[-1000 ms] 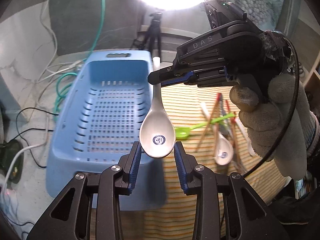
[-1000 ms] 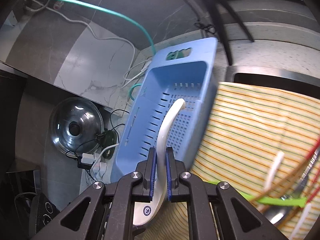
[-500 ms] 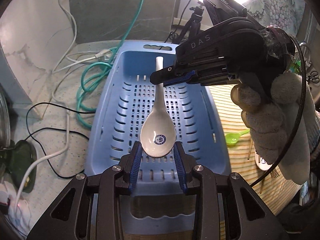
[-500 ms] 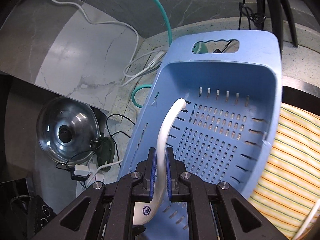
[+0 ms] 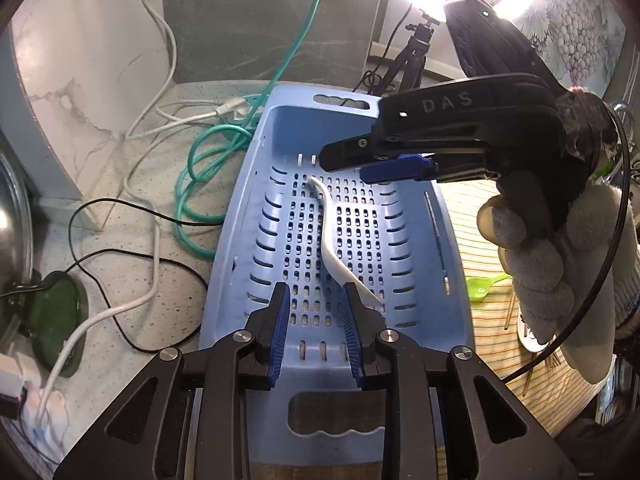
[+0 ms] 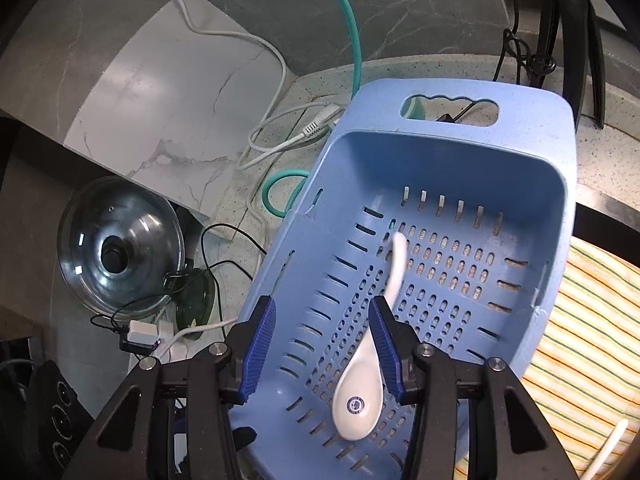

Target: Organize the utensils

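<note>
A white ceramic spoon (image 5: 332, 240) (image 6: 360, 384) with a blue emblem in its bowl is down on the slotted floor of the blue plastic basket (image 5: 240, 216) (image 6: 460, 160), free of both grippers. Its handle looks blurred in the right wrist view. My right gripper (image 6: 322, 312) (image 5: 360, 164) hovers over the basket with its jaws opening; the spoon shows below the gap, untouched by the pads. A gloved hand (image 5: 540, 260) holds it. My left gripper (image 5: 314, 292) hangs above the basket's near end, jaws closing a little with nothing between them.
A green hose (image 5: 200, 184) and white and black cables lie on the counter left of the basket. A glass pot lid (image 6: 116, 248) sits further left. On the striped cloth (image 6: 592, 320) to the right lie a green spoon (image 5: 480, 286) and other utensils. A tripod (image 5: 416, 52) stands behind.
The right gripper has opened and let the spoon go. The spoon has dropped from between both grippers onto the basket floor. The left jaws have narrowed slightly.
</note>
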`<state>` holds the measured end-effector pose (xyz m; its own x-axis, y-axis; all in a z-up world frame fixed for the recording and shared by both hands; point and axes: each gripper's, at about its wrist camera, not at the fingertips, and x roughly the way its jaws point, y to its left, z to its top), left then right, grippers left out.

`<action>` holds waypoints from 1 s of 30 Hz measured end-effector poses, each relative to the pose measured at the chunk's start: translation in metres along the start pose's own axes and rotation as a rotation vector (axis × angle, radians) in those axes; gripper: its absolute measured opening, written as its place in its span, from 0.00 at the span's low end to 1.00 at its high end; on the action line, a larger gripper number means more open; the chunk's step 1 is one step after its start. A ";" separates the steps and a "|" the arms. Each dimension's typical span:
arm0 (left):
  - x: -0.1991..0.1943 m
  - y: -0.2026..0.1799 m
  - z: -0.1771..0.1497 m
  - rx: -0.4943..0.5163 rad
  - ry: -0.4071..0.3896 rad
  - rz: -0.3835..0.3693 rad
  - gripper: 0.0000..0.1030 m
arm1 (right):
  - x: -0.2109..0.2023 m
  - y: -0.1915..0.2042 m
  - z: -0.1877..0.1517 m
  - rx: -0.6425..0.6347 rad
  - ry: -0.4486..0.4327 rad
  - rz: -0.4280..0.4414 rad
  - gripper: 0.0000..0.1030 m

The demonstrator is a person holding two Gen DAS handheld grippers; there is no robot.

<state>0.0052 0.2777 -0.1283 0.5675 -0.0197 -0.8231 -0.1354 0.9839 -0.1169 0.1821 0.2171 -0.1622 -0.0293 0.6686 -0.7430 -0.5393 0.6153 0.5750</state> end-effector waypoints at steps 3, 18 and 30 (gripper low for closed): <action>-0.006 -0.004 -0.002 -0.006 -0.015 0.003 0.24 | -0.013 -0.002 -0.006 0.010 -0.020 0.018 0.44; -0.050 -0.064 -0.020 0.013 -0.084 -0.002 0.24 | -0.113 -0.025 -0.050 -0.038 -0.160 0.010 0.45; -0.059 -0.130 -0.041 0.049 -0.094 -0.060 0.24 | -0.199 -0.081 -0.105 -0.060 -0.152 -0.157 0.51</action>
<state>-0.0436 0.1434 -0.0871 0.6474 -0.0643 -0.7595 -0.0604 0.9890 -0.1351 0.1428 -0.0096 -0.0969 0.1836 0.6250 -0.7588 -0.5767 0.6936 0.4317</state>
